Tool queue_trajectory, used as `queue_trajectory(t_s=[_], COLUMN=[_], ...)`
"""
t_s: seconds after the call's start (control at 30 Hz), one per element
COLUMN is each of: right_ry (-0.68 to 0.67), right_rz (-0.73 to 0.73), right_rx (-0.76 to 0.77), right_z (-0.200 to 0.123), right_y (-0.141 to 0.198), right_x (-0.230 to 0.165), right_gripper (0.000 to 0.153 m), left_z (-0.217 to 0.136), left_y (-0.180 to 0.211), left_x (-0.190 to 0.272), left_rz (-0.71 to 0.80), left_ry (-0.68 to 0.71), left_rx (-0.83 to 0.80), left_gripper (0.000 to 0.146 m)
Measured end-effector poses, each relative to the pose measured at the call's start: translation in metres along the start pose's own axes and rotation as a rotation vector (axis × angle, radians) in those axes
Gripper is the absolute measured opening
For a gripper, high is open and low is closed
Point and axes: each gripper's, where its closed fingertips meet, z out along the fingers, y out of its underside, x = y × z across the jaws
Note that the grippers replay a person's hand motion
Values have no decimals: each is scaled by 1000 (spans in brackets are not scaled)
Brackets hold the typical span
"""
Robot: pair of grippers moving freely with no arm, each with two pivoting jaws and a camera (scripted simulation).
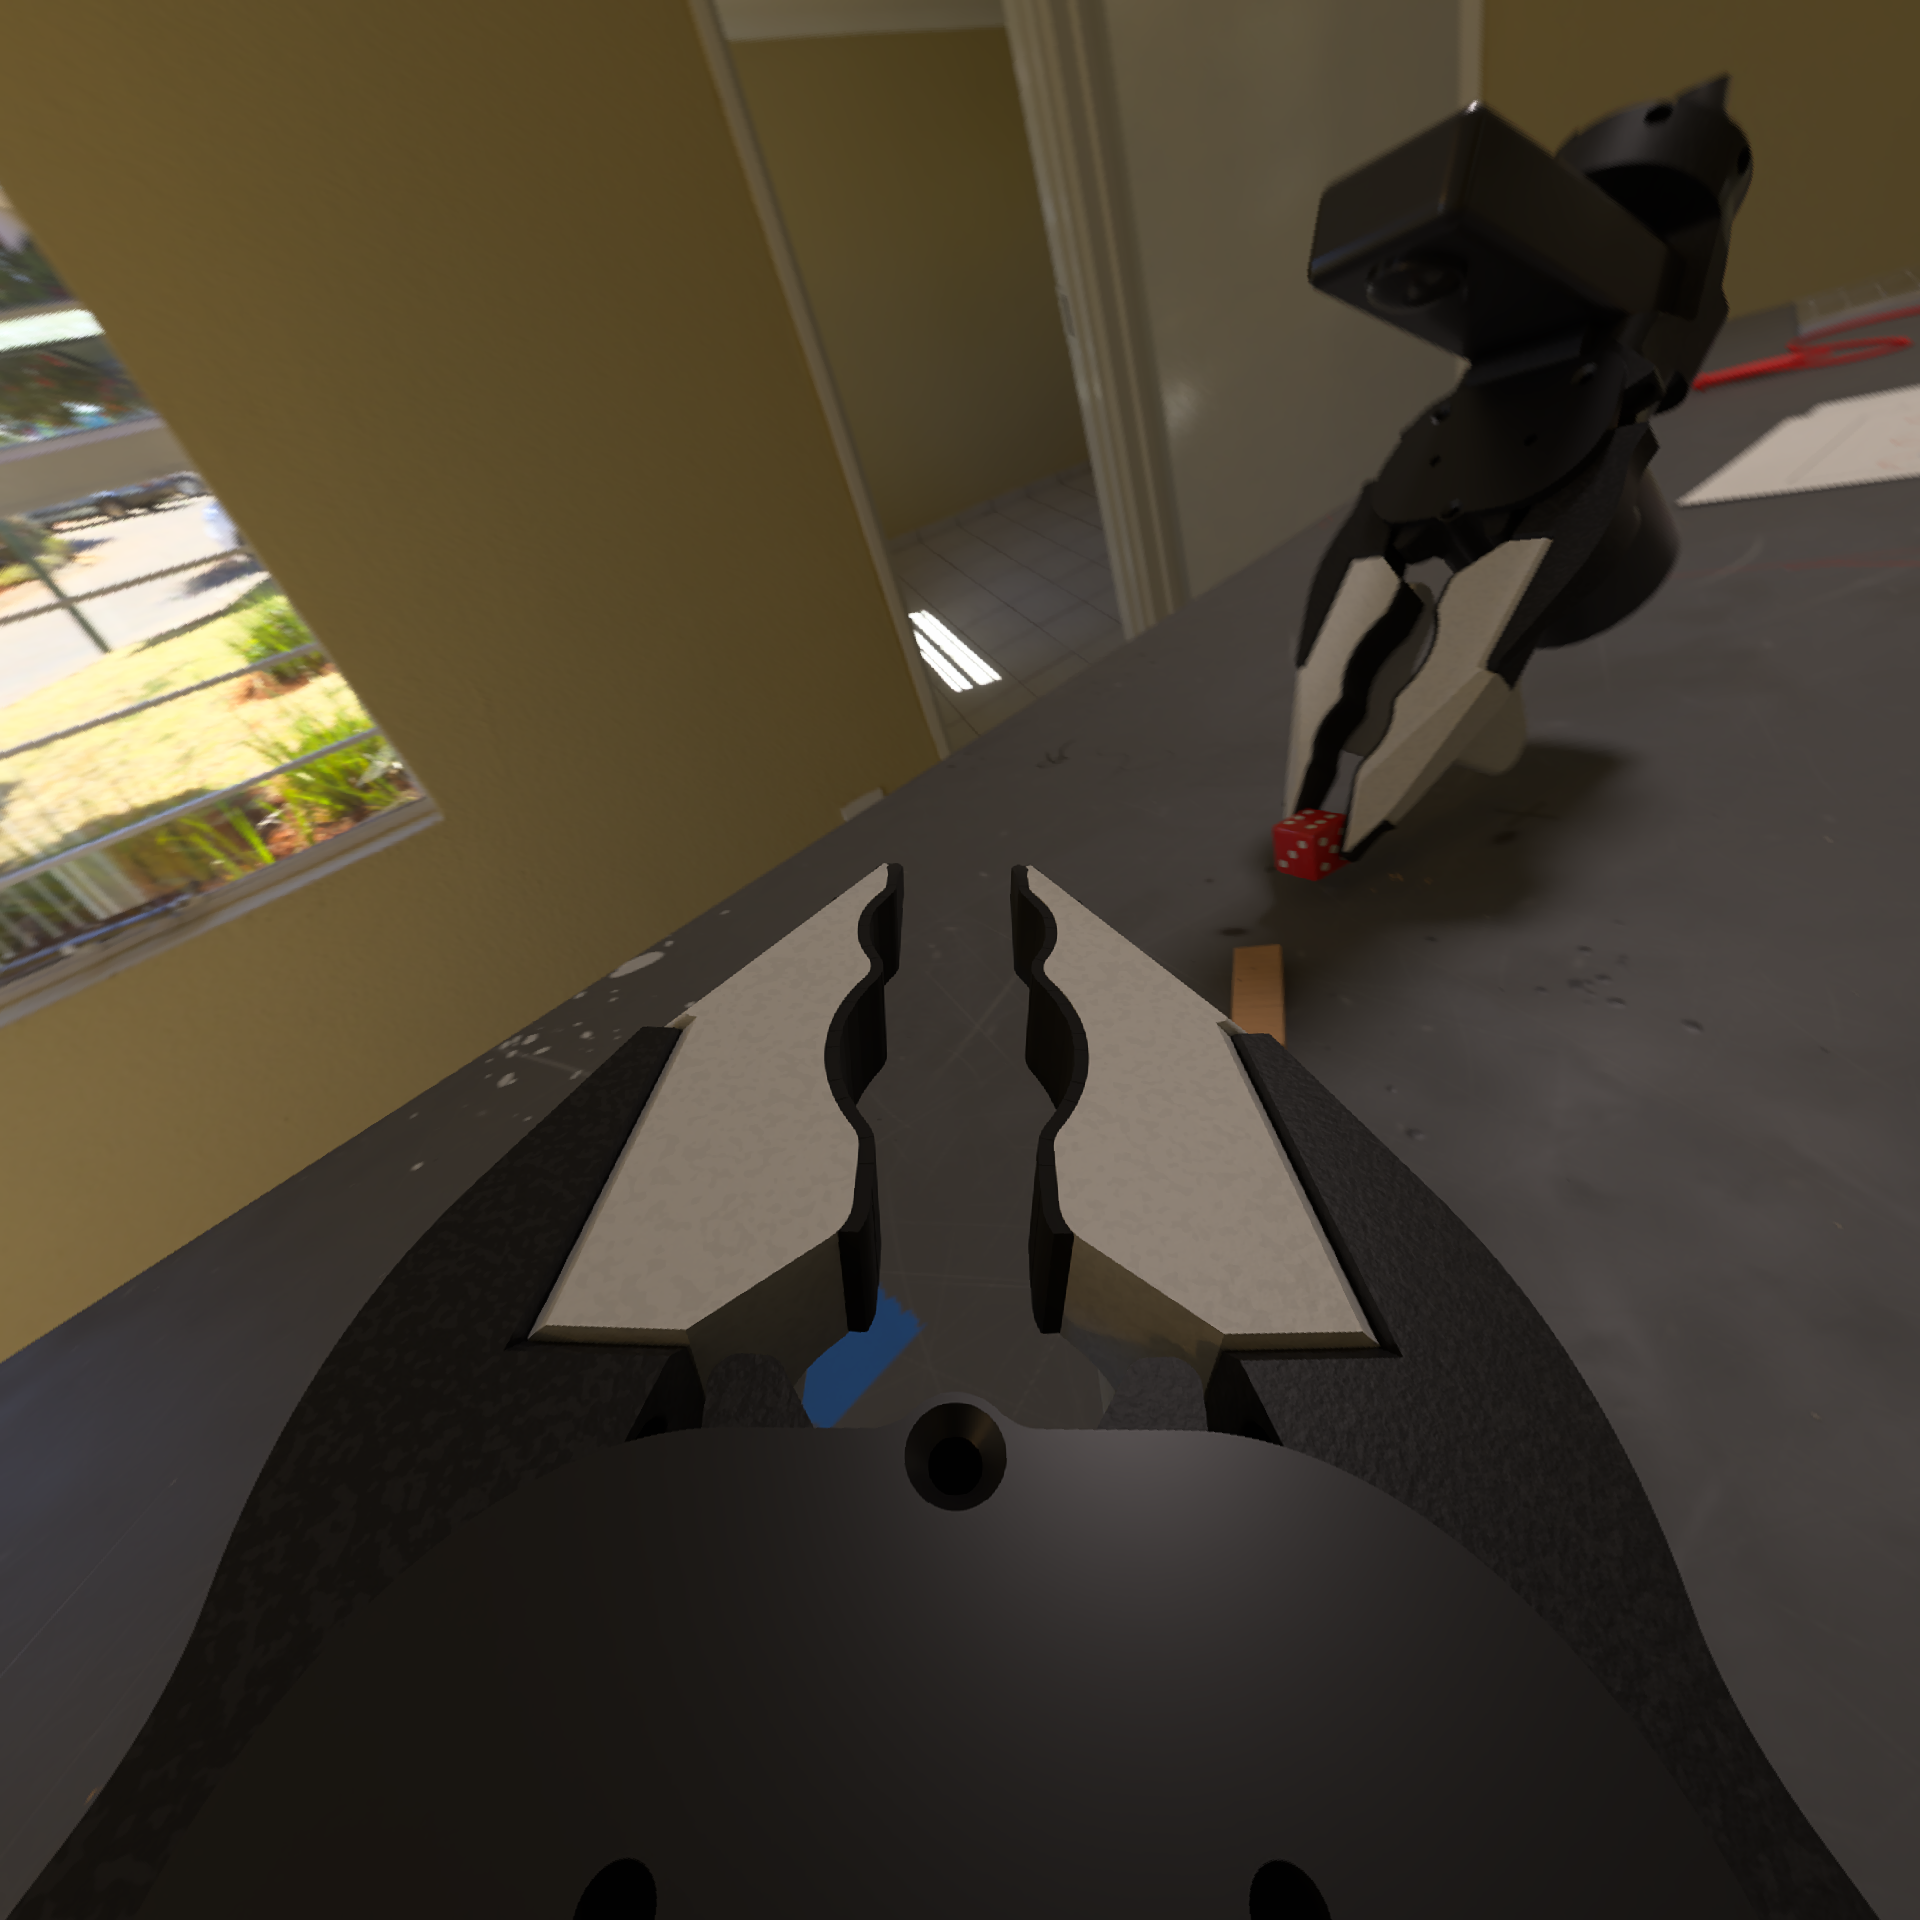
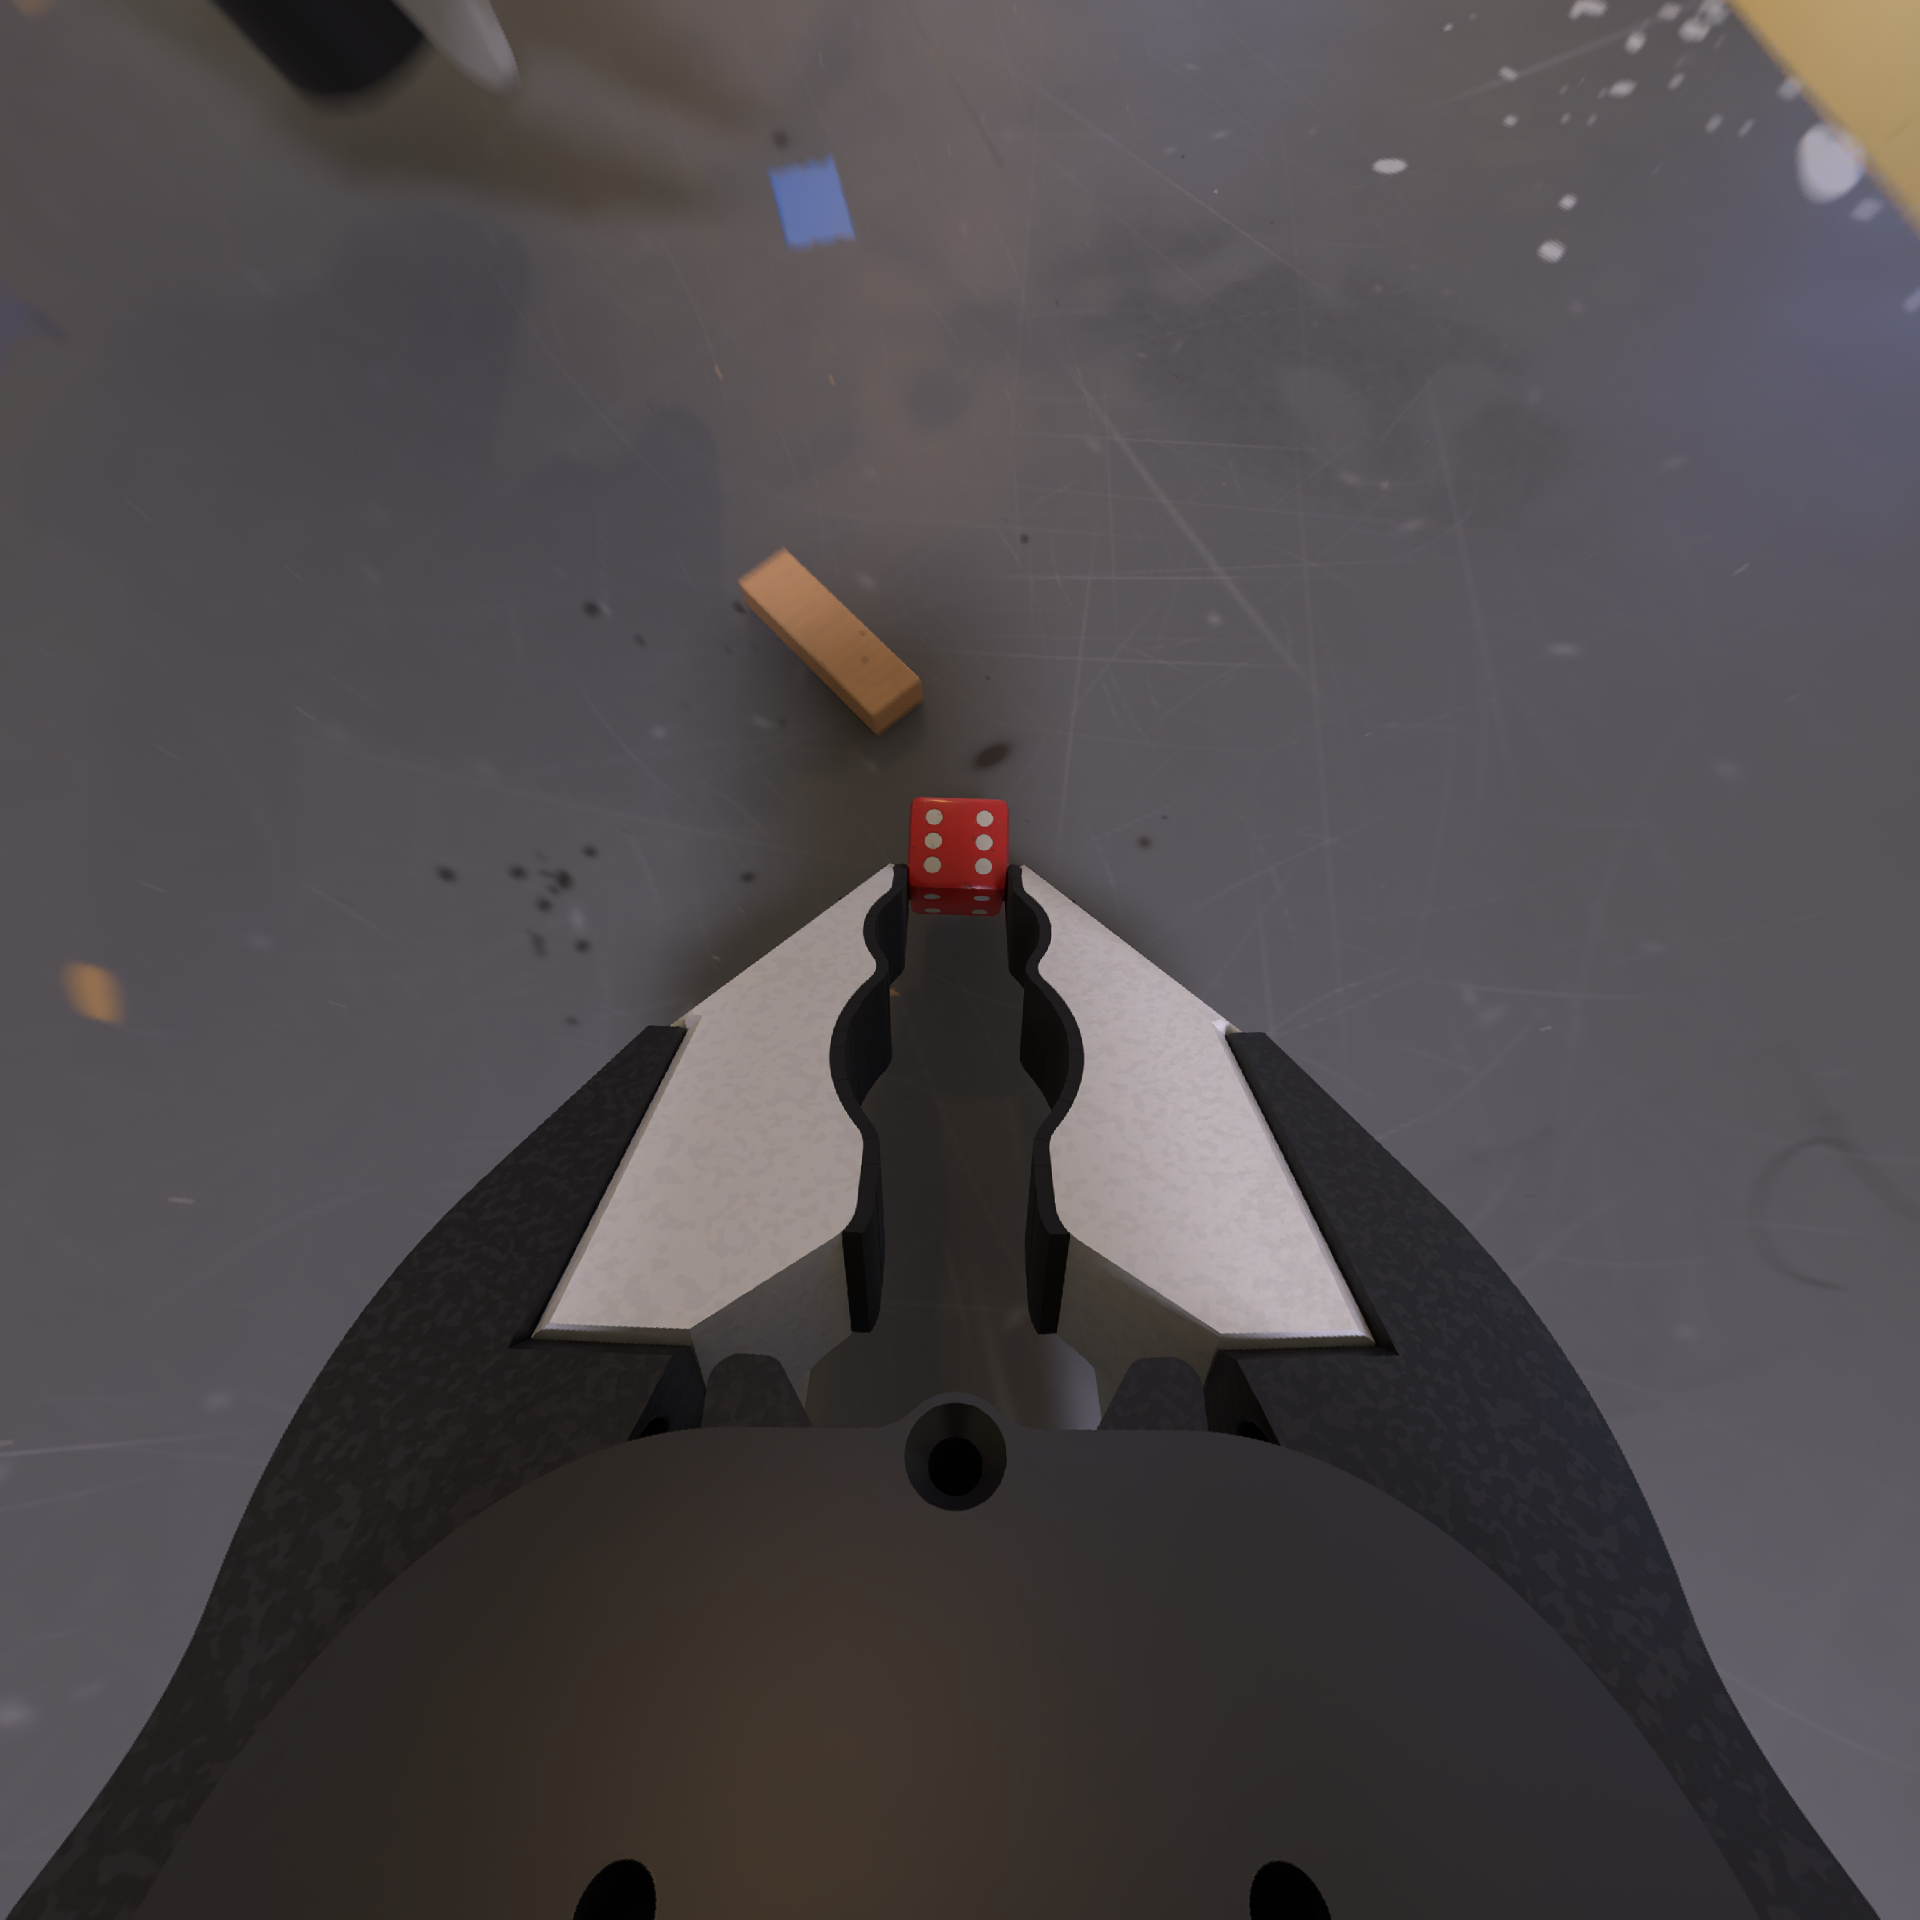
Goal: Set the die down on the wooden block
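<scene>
A small red die with white pips rests on the dark grey table. My right gripper points down at it, open, with its fingertips on either side of the die's near part. The left wrist view shows the same: the right gripper has its tips around the die. The wooden block lies flat a short way beyond the die, apart from it. In the left wrist view the block is partly hidden behind my right finger. My left gripper is open and empty above the table.
A blue tape patch is on the table beyond the block. A white sheet and a red object lie far off. The table's edge runs along a yellow wall with a window and doorway.
</scene>
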Motion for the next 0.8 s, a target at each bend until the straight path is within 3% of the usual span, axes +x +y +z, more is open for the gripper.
queue_trajectory(t_s=[0.17,0.3,0.5,0.73,0.8], right_ry=[-267,-363,-416,-356,-366], right_rz=[319,379,322,15,-9], right_rx=[121,103,43,26,-22], right_z=[-13,-14,-4,15,20], right_y=[-15,-14,-18,-42,-45], right_x=[-10,-17,-29,-34,-37], right_gripper=[18,18,18,18,18], left_z=[-10,-17,-31,-49,-52], left_y=[-5,-7,-5,9,10], left_x=[-20,-32,-55,-86,-90], left_rz=[-32,-40,-51,-157,-170], left_ry=[-108,-172,-307,-460,-472], left_rx=[50,69,73,32,38], left_gripper=[20,19,18,21,21])
